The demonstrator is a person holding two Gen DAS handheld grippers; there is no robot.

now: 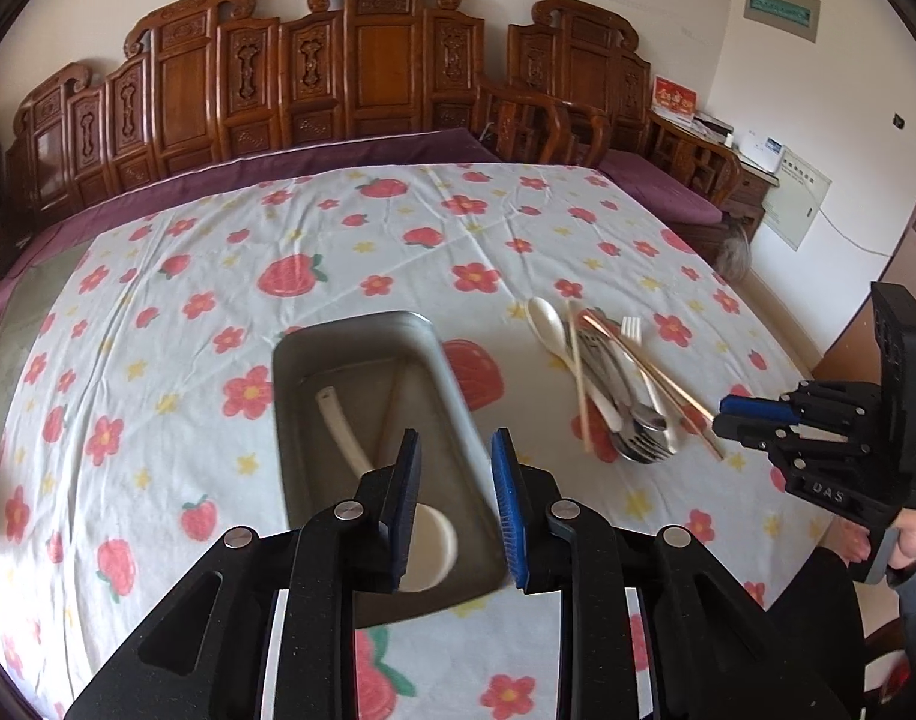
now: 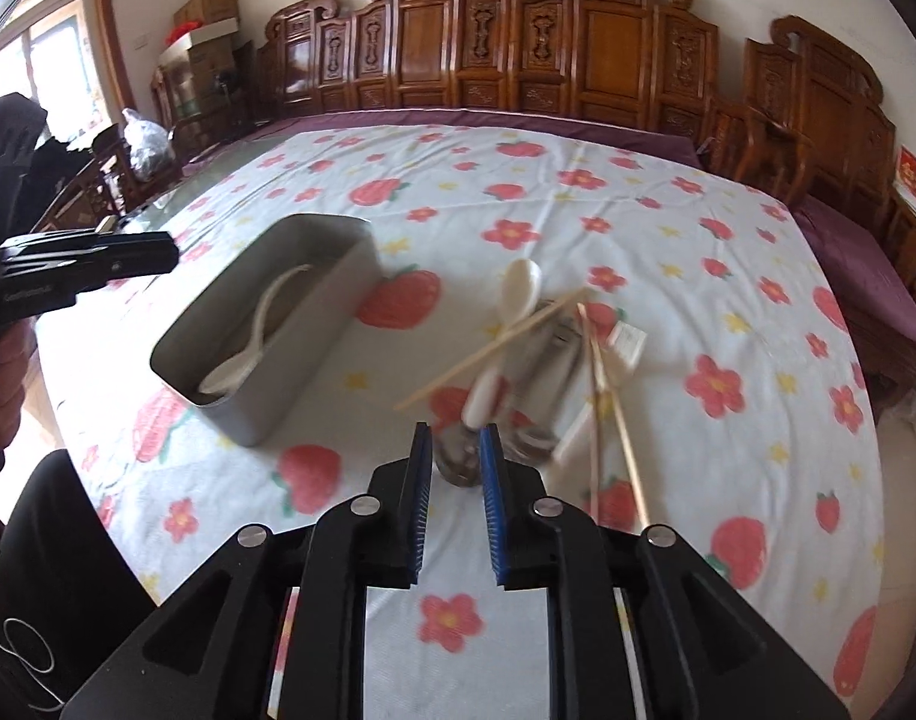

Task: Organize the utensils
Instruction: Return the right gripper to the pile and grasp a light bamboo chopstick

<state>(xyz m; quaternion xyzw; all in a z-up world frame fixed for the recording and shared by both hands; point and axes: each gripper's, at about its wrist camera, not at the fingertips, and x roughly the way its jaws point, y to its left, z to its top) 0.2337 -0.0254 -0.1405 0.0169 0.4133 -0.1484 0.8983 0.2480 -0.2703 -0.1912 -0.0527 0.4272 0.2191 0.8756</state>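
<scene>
Floral cloth (image 1: 458, 228), rounded grey tray (image 1: 290, 396), tangled slender utensils (image 2: 536, 360).

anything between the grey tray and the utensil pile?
Only bare tablecloth between the tray and the utensil pile; clearest in the right wrist view.

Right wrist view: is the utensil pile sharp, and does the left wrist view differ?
Right wrist view: utensil pile smeared by motion blur, window glare upper left. Left wrist view: pile crisp, gray tray evenly lit; fisheye bends both.
</scene>
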